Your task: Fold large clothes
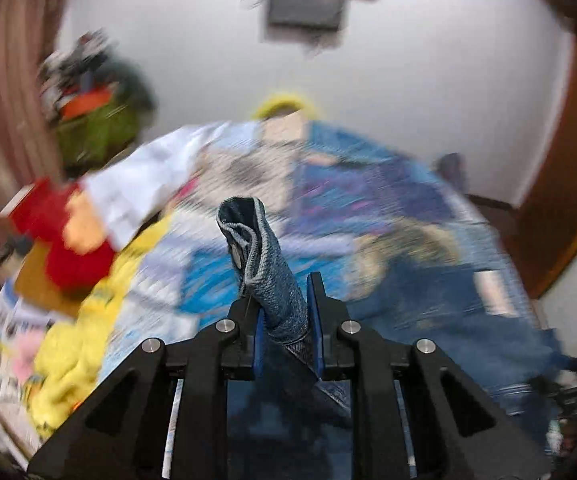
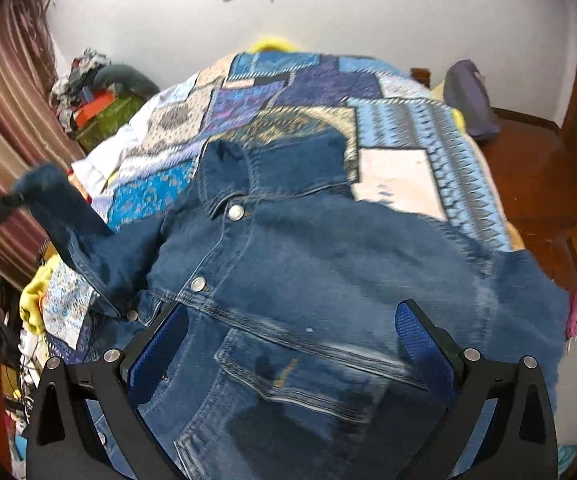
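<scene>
A denim jacket [image 2: 308, 248] lies on the patchwork-covered bed [image 2: 408, 128].

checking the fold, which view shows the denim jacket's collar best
The right wrist view: the denim jacket lies spread on the patchwork quilt, its collar and top button clearly visible. The left wrist view is blurred and shows only a cuff of it clamped in the left gripper.

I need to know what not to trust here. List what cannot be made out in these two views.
- Left wrist view: the bedspread and side clutter are smeared by motion blur; patterns unreadable.
- Left wrist view: which part of the denim jacket the left gripper pinches; the rest is blurred.
- Right wrist view: the jacket's lower hem is cut off by the bottom edge and right gripper.
- Right wrist view: the raised sleeve tip is blurred.
</scene>
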`<state>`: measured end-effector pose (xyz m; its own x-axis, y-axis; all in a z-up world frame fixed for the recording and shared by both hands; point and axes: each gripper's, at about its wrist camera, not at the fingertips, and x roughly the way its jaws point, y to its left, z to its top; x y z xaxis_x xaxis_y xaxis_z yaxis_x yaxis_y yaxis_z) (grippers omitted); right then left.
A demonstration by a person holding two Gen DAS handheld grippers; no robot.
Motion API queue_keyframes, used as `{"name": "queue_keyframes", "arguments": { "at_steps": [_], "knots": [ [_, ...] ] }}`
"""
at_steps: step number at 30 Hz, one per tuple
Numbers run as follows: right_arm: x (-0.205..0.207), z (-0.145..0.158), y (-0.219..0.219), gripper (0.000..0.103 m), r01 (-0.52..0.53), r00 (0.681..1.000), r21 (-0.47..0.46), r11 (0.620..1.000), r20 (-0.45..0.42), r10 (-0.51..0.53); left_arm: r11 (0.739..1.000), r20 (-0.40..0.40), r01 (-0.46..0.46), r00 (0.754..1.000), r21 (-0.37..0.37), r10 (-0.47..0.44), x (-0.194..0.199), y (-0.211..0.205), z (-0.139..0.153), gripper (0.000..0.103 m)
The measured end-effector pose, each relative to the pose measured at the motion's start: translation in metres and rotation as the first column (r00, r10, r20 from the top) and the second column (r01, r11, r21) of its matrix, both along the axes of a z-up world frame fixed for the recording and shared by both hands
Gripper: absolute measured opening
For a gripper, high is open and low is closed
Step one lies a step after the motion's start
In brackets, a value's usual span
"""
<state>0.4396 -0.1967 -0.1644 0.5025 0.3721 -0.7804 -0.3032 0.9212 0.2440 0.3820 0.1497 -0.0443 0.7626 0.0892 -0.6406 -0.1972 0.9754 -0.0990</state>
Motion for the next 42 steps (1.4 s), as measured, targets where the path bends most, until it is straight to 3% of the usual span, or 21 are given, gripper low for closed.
{"name": "queue_keyframes", "arguments": {
  "at_steps": [4, 7, 12, 18, 22, 24, 25, 28, 31, 34, 37, 39, 42],
  "knots": [
    [-0.007, 0.015, -0.026, 0.103, 0.036, 0.999, 0.003, 0.999, 0.041, -0.036, 0.988, 0.026, 0.156, 0.987, -0.003, -0.156, 0.017, -0.064, 0.024, 0.015],
    [-0.013, 0.026, -0.047, 0.103, 0.062, 0.996, 0.005, 0.998, 0.065, -0.062, 0.969, 0.0, 0.248, 0.969, -0.007, -0.248, 0.032, -0.111, 0.017, 0.014],
    [-0.023, 0.037, -0.083, 0.103, 0.116, 0.989, 0.006, 0.993, 0.089, -0.116, 0.926, -0.104, 0.376, 0.92, -0.033, -0.377, 0.051, -0.182, -0.027, 0.012],
    [-0.029, 0.034, -0.108, 0.103, 0.157, 0.985, 0.005, 0.988, 0.07, -0.157, 0.867, -0.278, 0.492, 0.824, -0.082, -0.494, 0.053, -0.243, -0.098, 0.012],
    [-0.028, 0.028, -0.109, 0.103, 0.156, 0.987, 0.025, 0.987, 0.037, -0.157, 0.844, -0.334, 0.529, 0.783, -0.085, -0.524, 0.038, -0.257, -0.119, 0.013],
    [-0.025, 0.025, -0.105, 0.103, 0.149, 0.988, 0.034, 0.988, 0.023, -0.15, 0.836, -0.337, 0.543, 0.774, -0.084, -0.537, 0.032, -0.258, -0.118, 0.02],
    [-0.023, 0.024, -0.101, 0.103, 0.145, 0.989, 0.036, 0.989, 0.018, -0.146, 0.829, -0.329, 0.55, 0.769, -0.097, -0.549, 0.029, -0.257, -0.116, 0.028],
    [-0.014, 0.021, -0.086, 0.103, 0.117, 0.993, 0.053, 0.992, 0.0, -0.117, 0.83, -0.289, 0.54, 0.78, -0.138, -0.555, 0.023, -0.236, -0.099, 0.061],
    [-0.003, 0.016, -0.065, 0.103, 0.081, 0.997, 0.068, 0.994, -0.021, -0.08, 0.851, -0.228, 0.509, 0.82, -0.126, -0.524, 0.014, -0.204, -0.079, 0.072],
    [0.009, 0.004, -0.042, 0.103, 0.043, 0.997, 0.073, 0.996, -0.06, -0.039, 0.89, -0.209, 0.445, 0.866, -0.094, -0.455, 0.007, -0.159, -0.072, 0.075],
    [0.023, -0.018, -0.022, 0.103, 0.031, 0.991, 0.078, 0.996, -0.132, -0.02, 0.937, -0.249, 0.346, 0.905, -0.042, -0.345, 0.002, -0.105, -0.089, 0.076],
    [0.031, -0.032, -0.012, 0.1, 0.03, 0.983, 0.087, 0.996, -0.184, -0.013, 0.961, -0.295, 0.277, 0.916, -0.021, -0.27, -0.004, -0.07, -0.108, 0.076],
    [0.041, -0.052, 0.002, 0.092, 0.033, 0.967, 0.1, 0.994, -0.255, -0.006, 0.98, -0.366, 0.198, 0.911, -0.014, -0.189, -0.018, -0.023, -0.14, 0.076]
  ]
}}
